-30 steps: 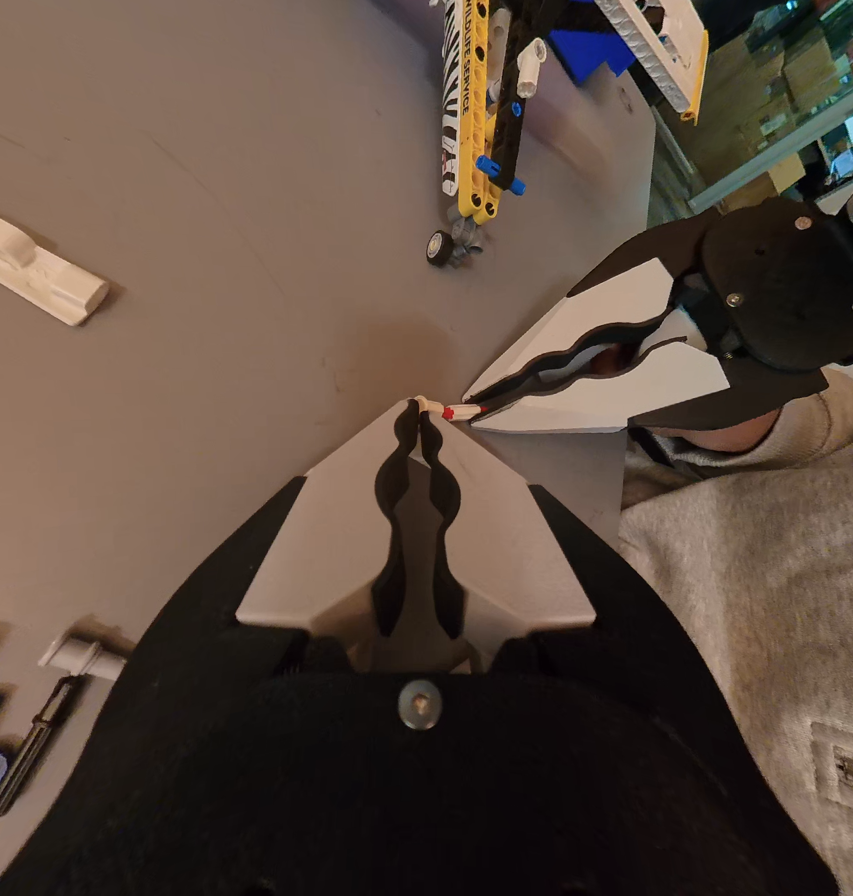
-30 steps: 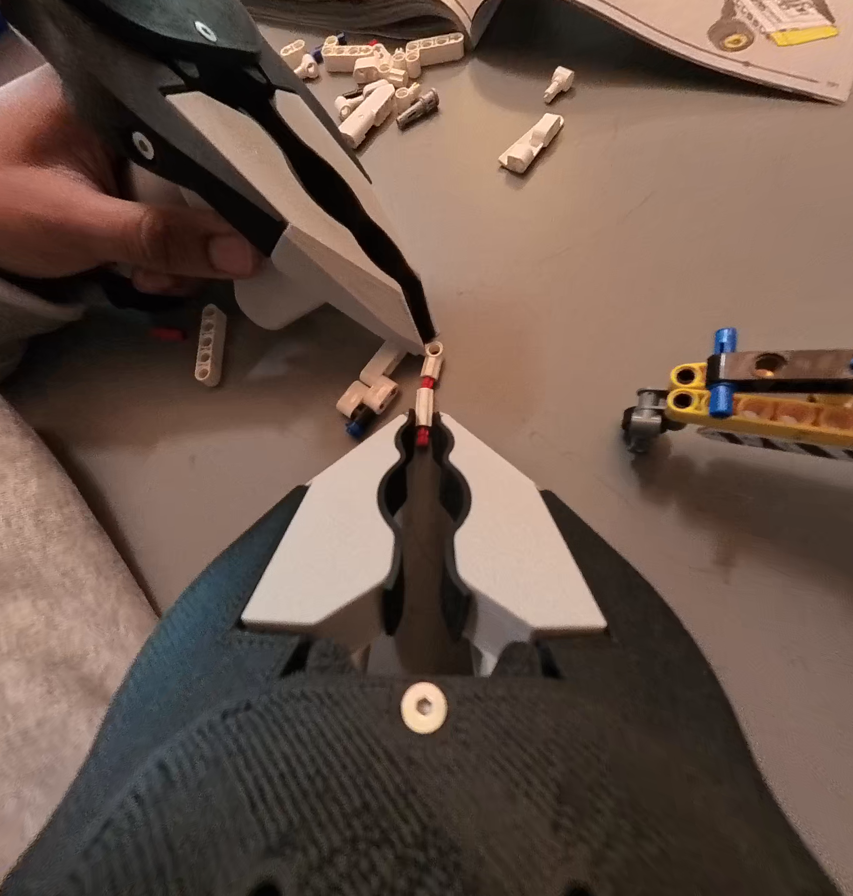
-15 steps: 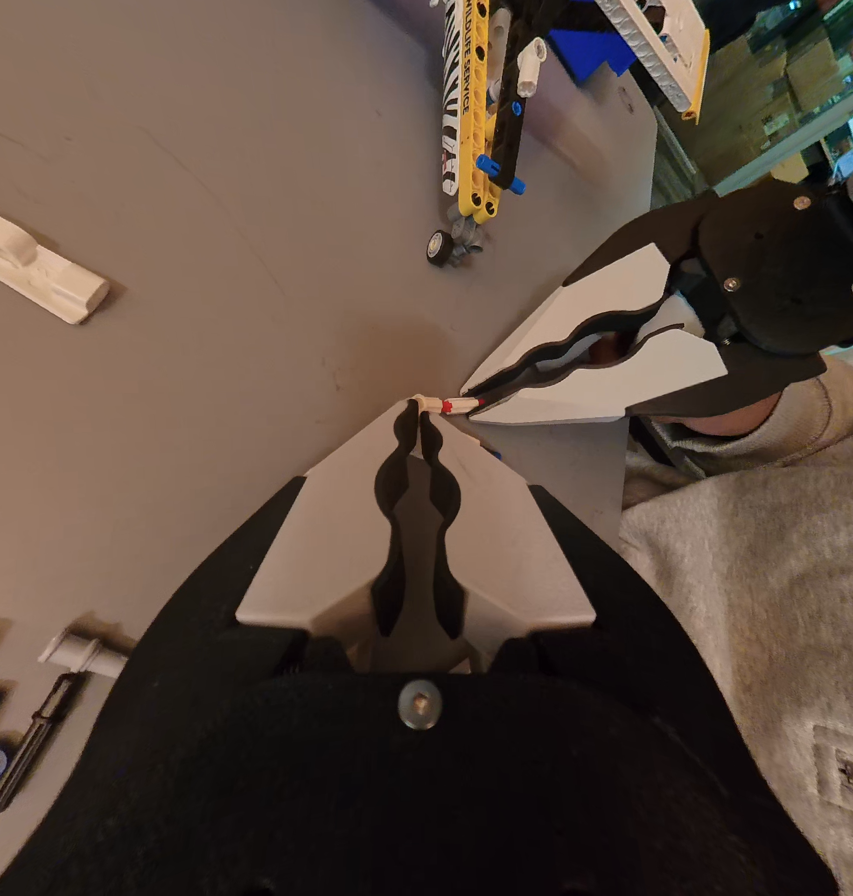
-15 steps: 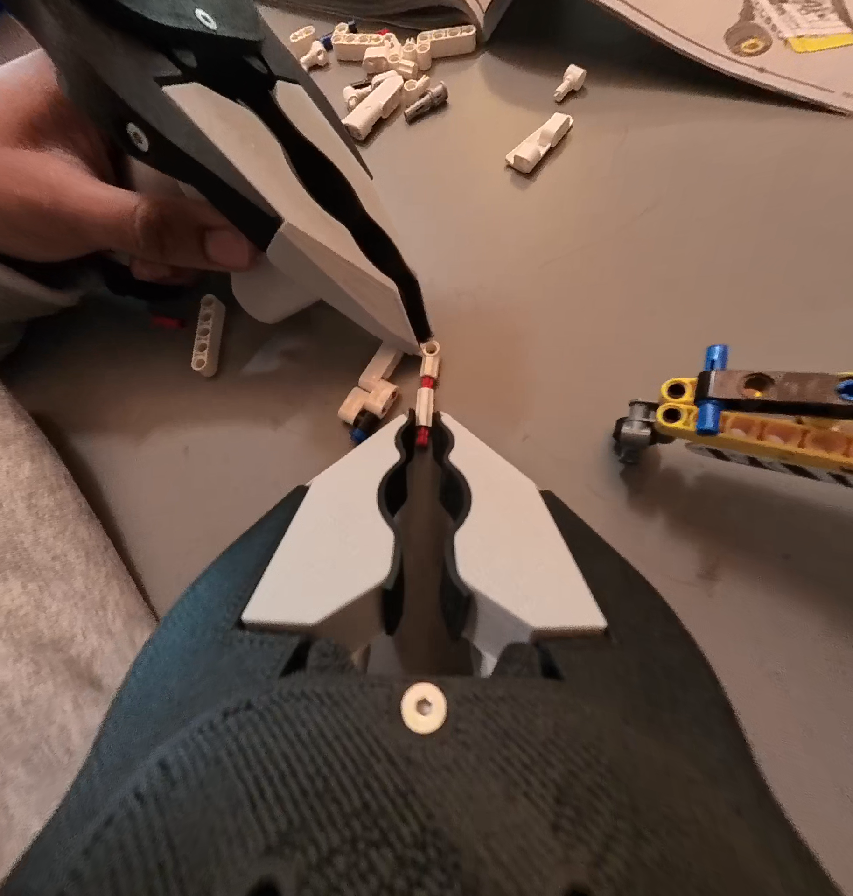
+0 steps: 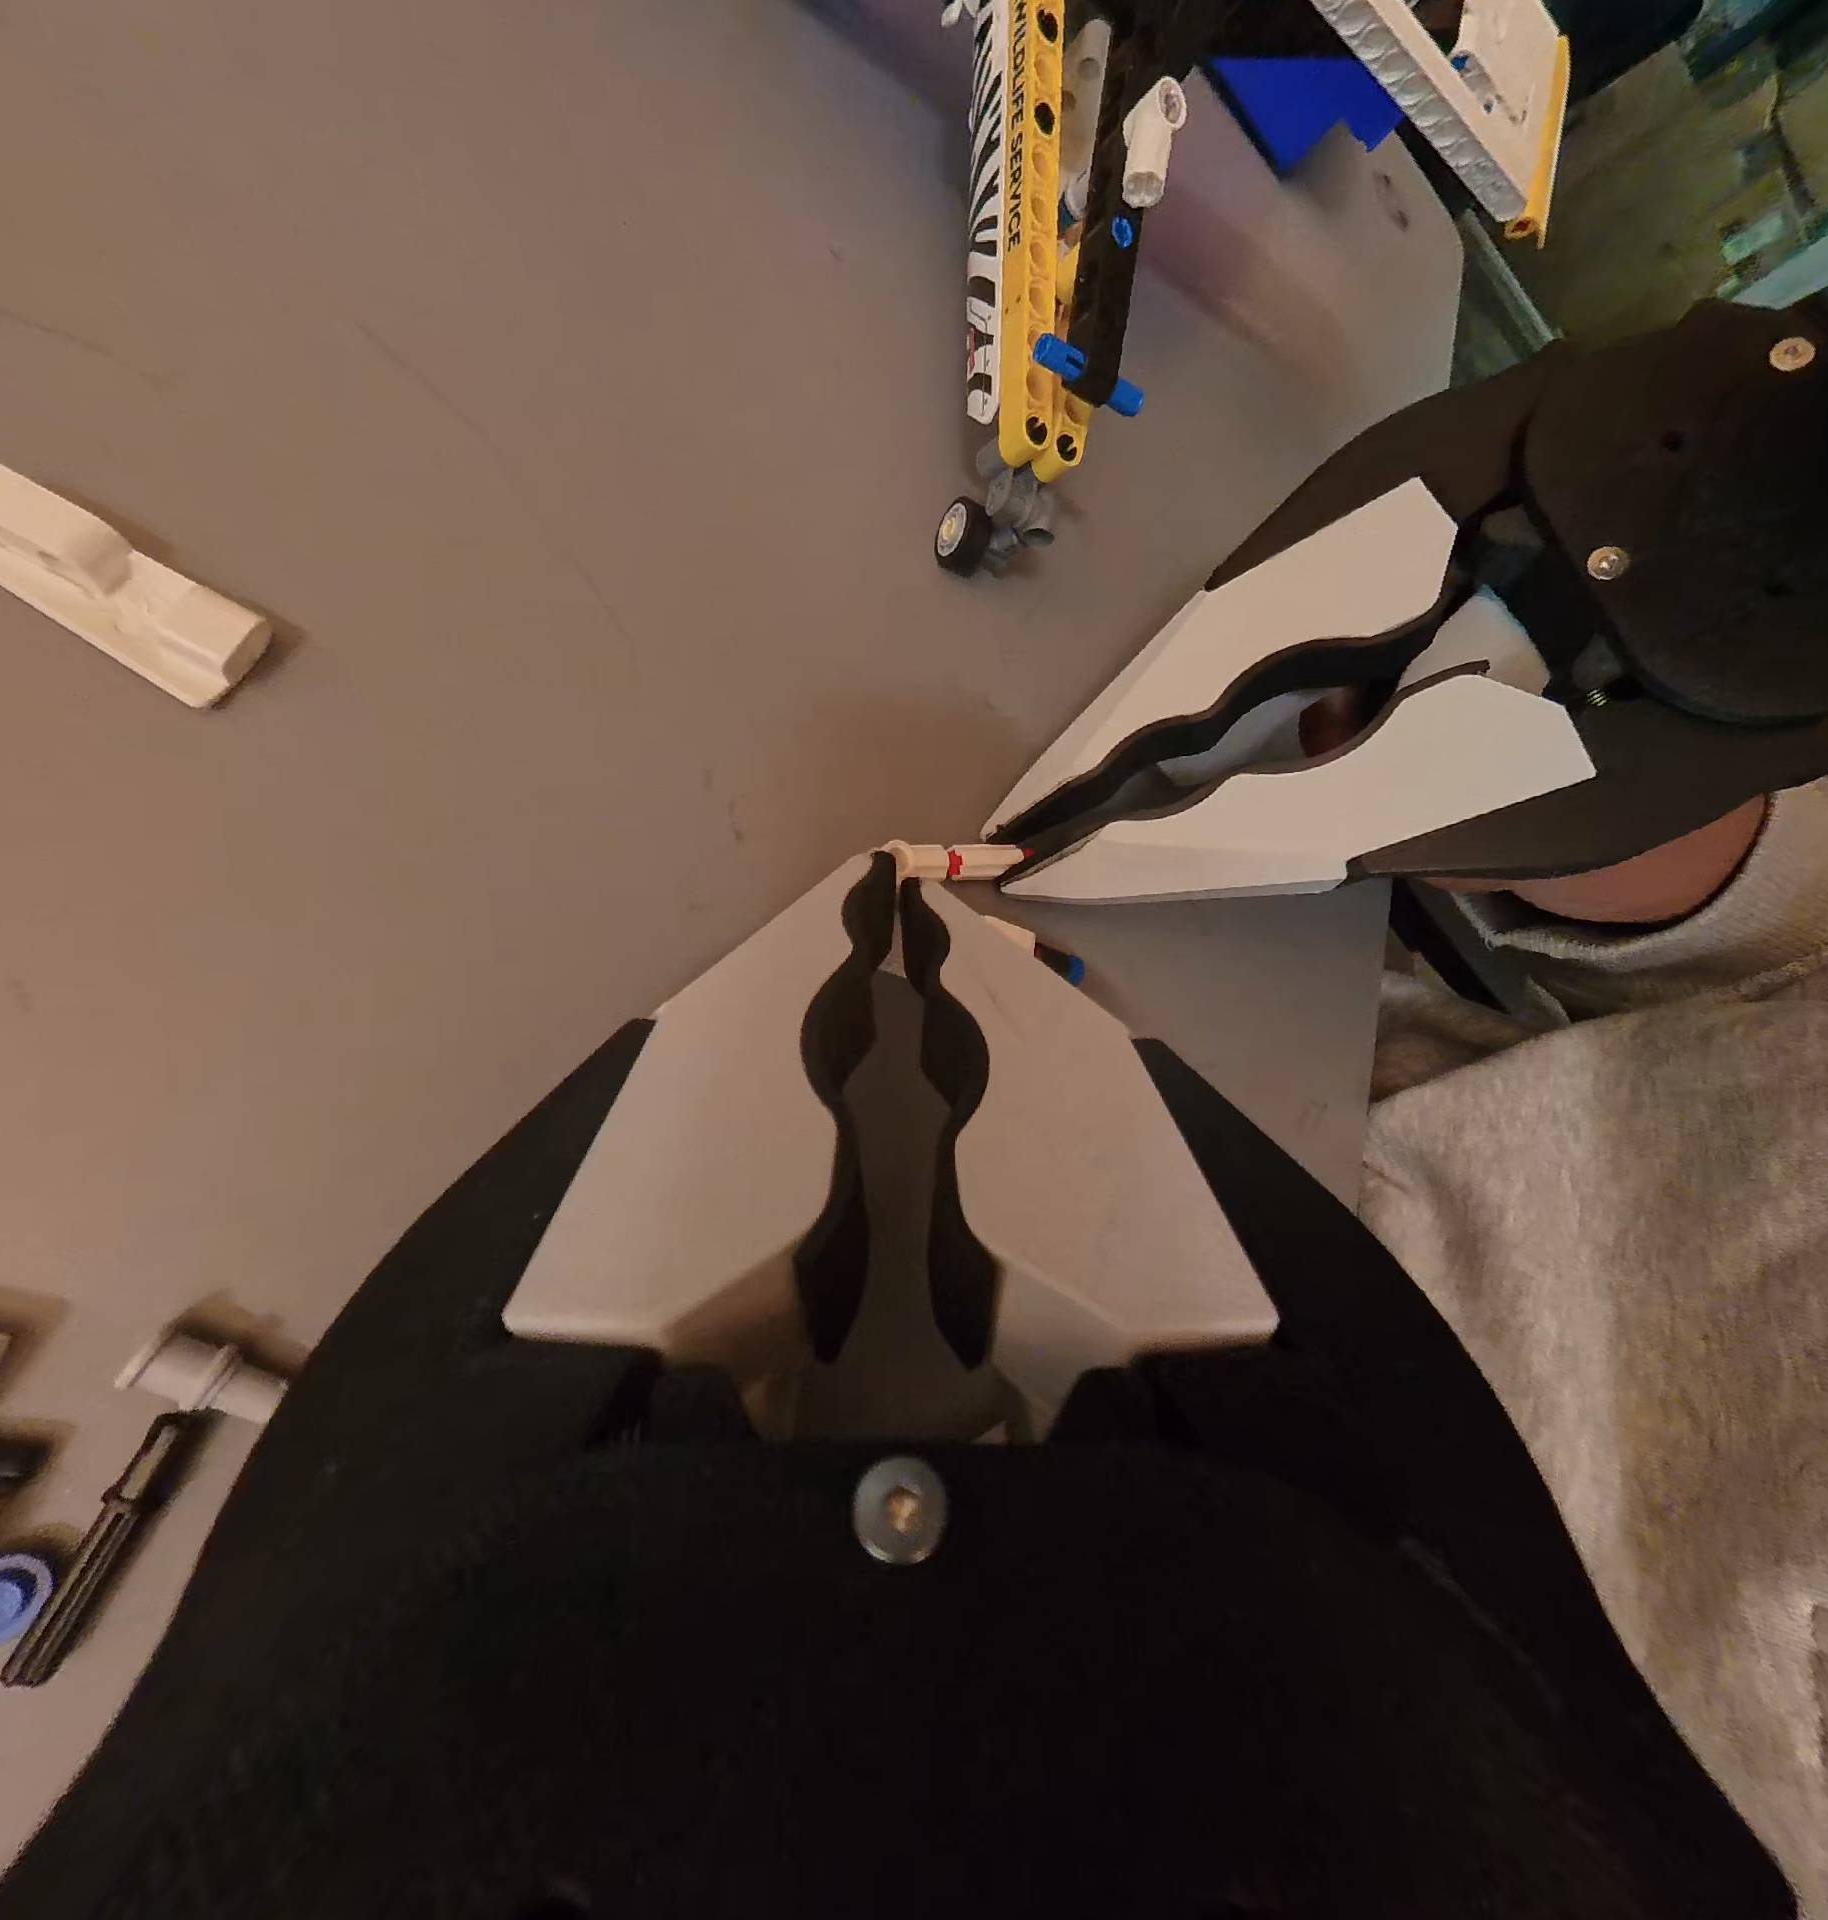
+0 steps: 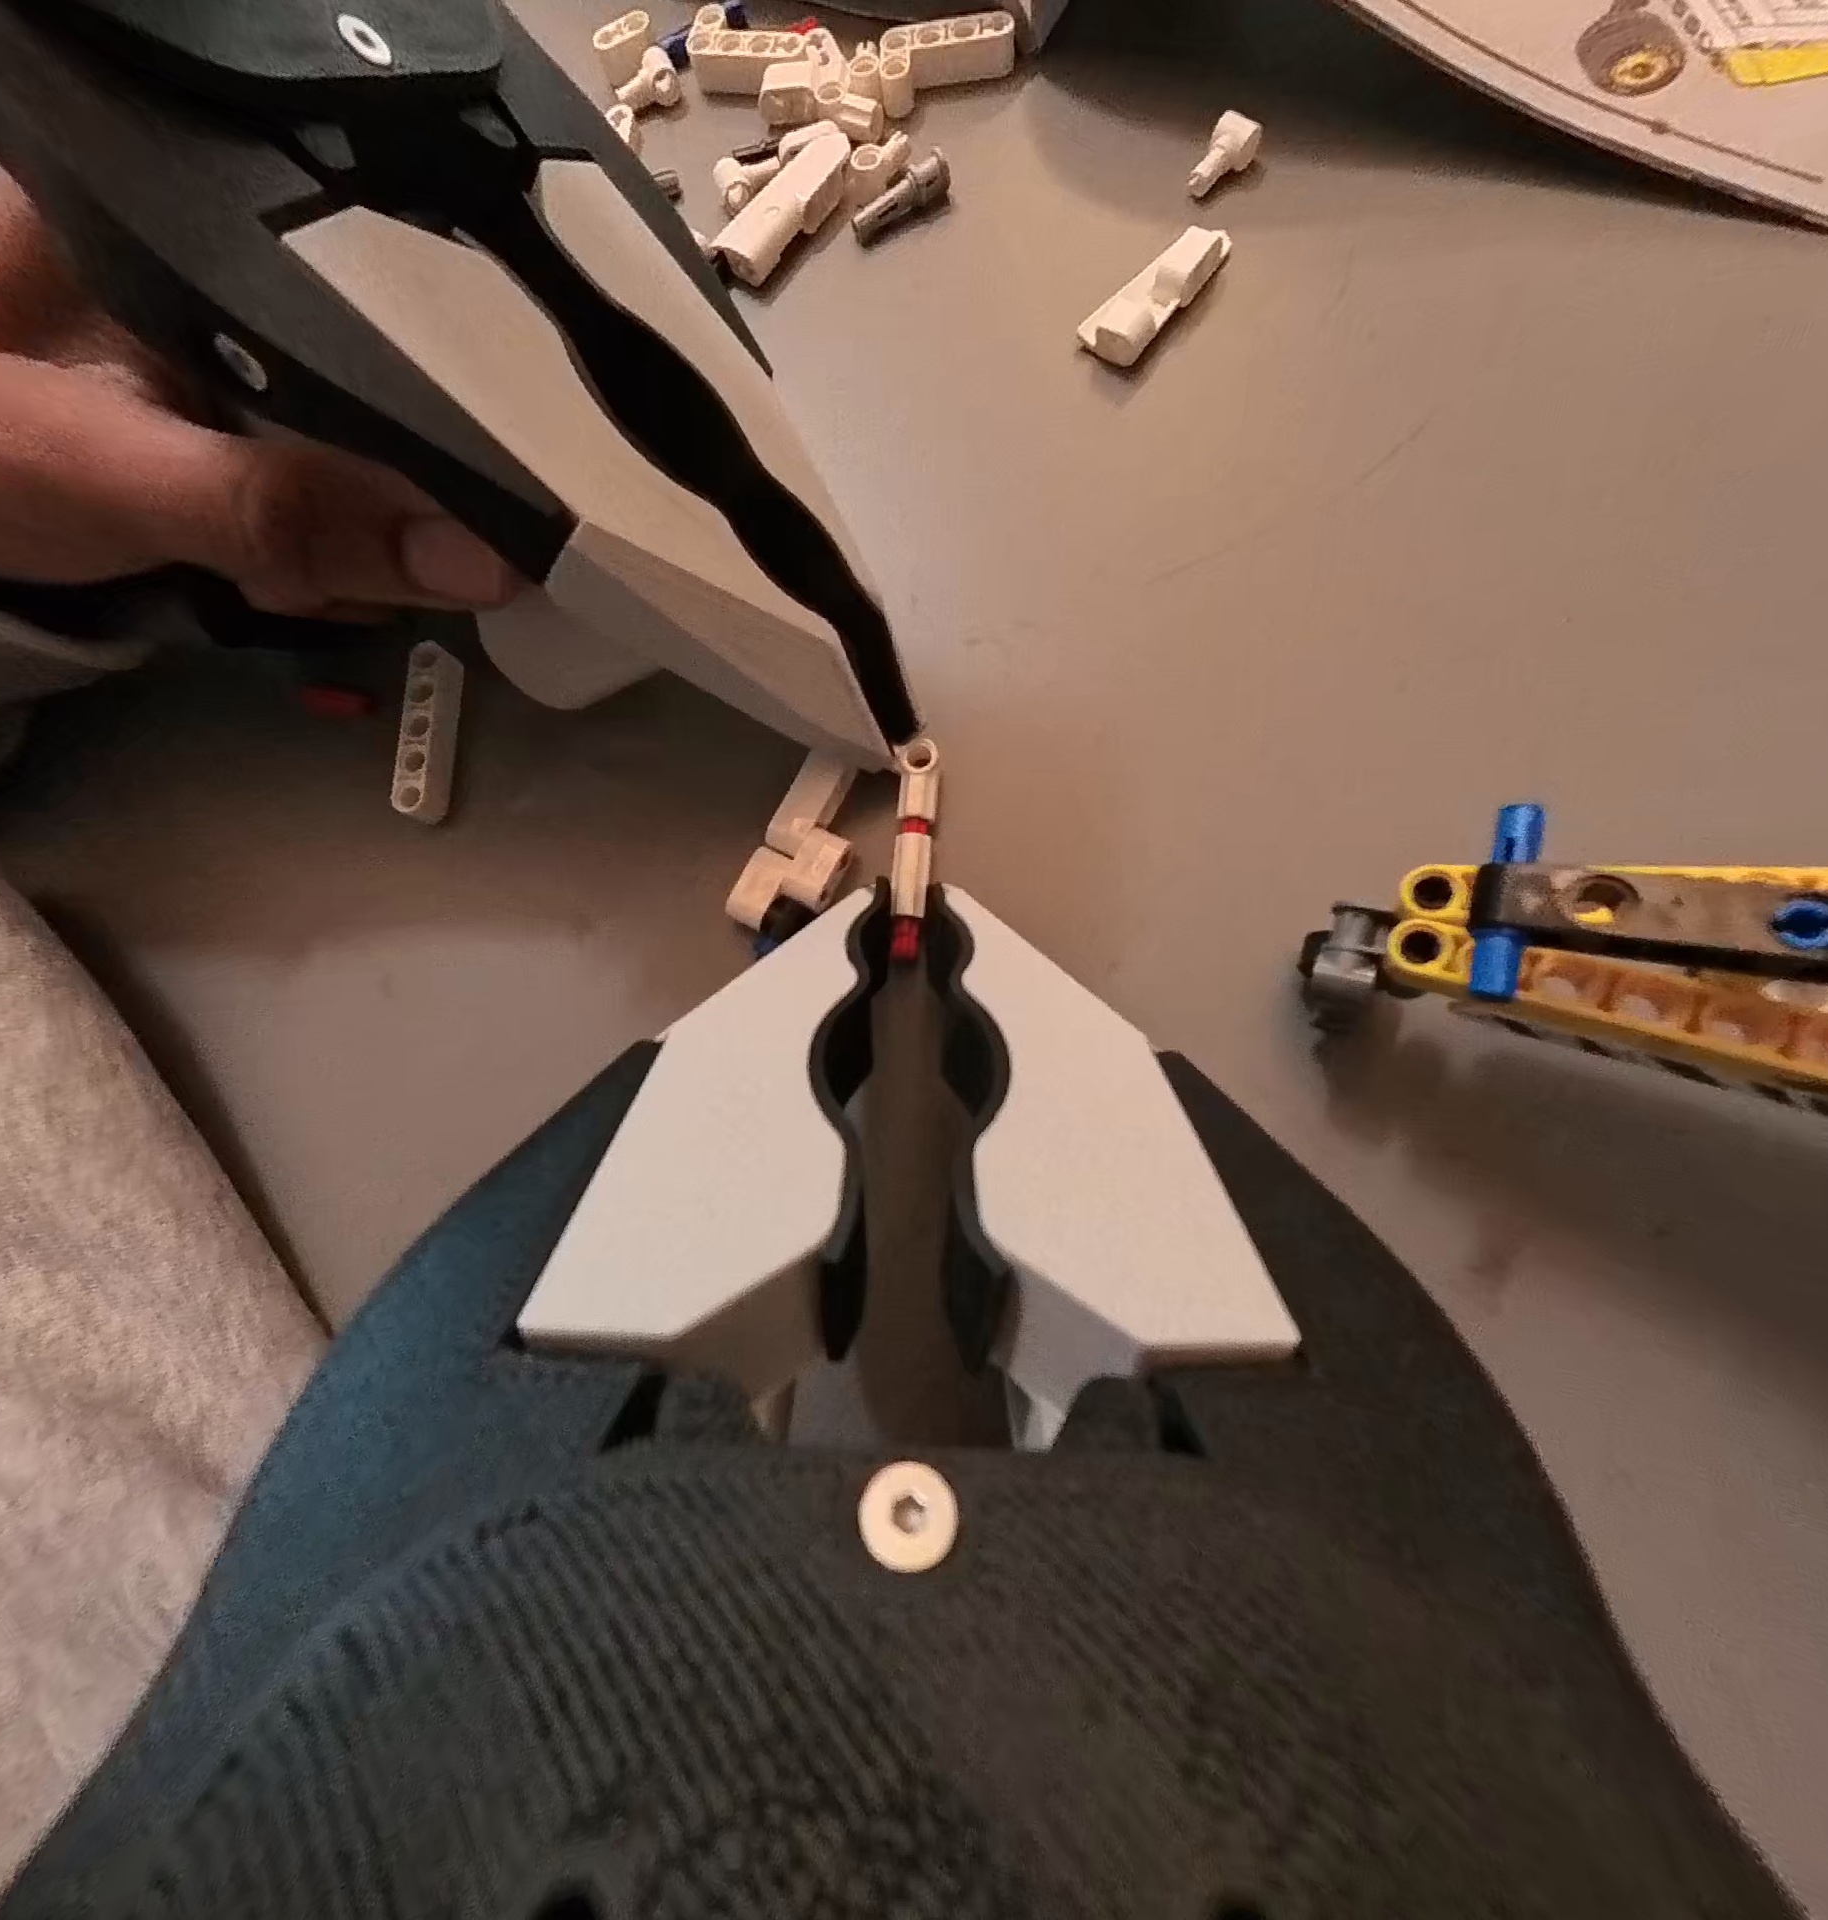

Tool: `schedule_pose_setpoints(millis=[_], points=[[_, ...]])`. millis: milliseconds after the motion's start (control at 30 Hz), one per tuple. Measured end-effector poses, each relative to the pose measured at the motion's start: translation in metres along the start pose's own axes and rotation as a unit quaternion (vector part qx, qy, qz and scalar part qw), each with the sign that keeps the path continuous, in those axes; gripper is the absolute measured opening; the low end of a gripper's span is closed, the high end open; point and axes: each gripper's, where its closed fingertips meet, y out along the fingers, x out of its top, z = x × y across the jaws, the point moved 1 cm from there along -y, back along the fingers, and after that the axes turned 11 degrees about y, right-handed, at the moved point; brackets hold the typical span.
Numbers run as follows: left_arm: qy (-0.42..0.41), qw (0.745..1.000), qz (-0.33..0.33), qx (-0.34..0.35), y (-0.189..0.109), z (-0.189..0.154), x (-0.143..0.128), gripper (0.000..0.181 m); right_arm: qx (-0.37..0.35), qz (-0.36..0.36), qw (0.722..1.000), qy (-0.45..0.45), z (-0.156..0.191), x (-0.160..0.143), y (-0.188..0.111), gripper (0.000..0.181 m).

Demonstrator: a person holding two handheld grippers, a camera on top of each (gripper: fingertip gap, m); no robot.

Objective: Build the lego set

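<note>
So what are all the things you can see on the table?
Small rod: one, white with red bands, pinched at both ends between the grippers.
Yellow and black beam assembly: one, blue pins, right side.
Loose pieces: a pile, mostly white, far side.
Long white piece: one, lying alone.
Instruction booklet: one, far right corner.
Table: grey.
Left hand-held gripper: shut on the rod.
Right hand-held gripper: shut on the rod.
</note>
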Motion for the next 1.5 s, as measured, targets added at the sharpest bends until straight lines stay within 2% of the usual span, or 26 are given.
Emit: schedule_pose_setpoints(millis=[1500], points=[[0.024, 0.999, 0.012, 0.027, -0.0023, 0.0056, -0.0007, 0.002, 0.032, 0.054, 0.997, -0.039, 0.0014, 0.008, 0.008, 0.005]])
